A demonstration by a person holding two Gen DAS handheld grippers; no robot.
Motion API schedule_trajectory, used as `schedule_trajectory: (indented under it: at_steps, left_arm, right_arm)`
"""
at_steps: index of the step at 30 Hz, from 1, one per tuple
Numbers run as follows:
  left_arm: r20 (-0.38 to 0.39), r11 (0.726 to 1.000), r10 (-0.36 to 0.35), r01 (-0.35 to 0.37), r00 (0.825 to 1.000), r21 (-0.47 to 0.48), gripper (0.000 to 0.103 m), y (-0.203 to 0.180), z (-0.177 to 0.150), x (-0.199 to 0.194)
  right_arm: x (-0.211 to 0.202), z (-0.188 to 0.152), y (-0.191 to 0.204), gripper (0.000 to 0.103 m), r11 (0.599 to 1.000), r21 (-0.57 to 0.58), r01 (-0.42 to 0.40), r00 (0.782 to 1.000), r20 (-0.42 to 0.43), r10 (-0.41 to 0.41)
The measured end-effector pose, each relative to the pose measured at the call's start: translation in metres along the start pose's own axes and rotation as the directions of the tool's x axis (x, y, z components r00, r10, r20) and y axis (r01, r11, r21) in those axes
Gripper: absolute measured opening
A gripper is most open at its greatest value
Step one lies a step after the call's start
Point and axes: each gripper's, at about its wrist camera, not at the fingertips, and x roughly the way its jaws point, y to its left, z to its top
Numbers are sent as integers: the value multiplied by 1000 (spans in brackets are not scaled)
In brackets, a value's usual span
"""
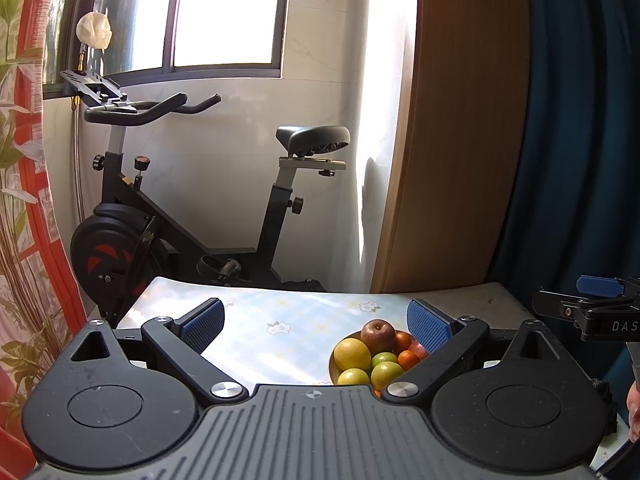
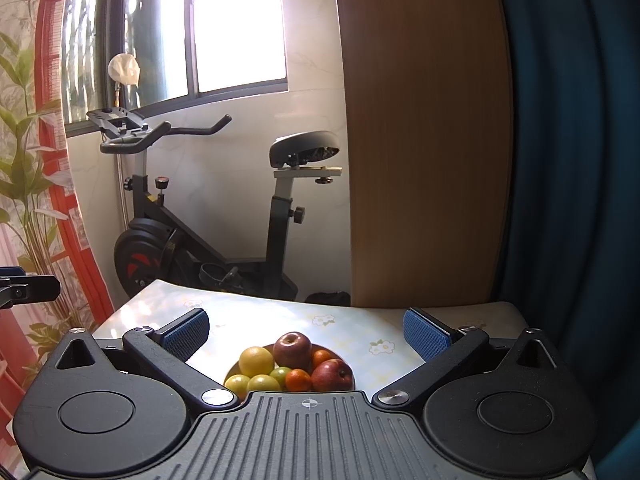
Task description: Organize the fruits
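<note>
Several fruits heaped in one plate (image 2: 230, 372) on the table (image 2: 360, 320), both grippers hovering, fingers wide apart, empty.

Yellow citrus (image 2: 256, 361) leftmost, firm, probably heavy; topmost apple (image 2: 292, 349) smooth, likely slippery, best pinched across widest girth; small oranges (image 2: 298, 380) softer.

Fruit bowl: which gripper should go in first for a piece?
Right, probably. The bowl sits centred between the right gripper and its open fingers, top apple straight ahead. For the left gripper, also open, the bowl lies off toward its right finger.
</note>
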Motion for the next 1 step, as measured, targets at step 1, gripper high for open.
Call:
schedule_trajectory:
  at_steps: [1]
  left_arm:
    - [-1,1000,-1,1,1000,-3,99,1,0,1]
  right_arm:
    - [1,-1,-1,103,1000,1,1,1000,-1,-1]
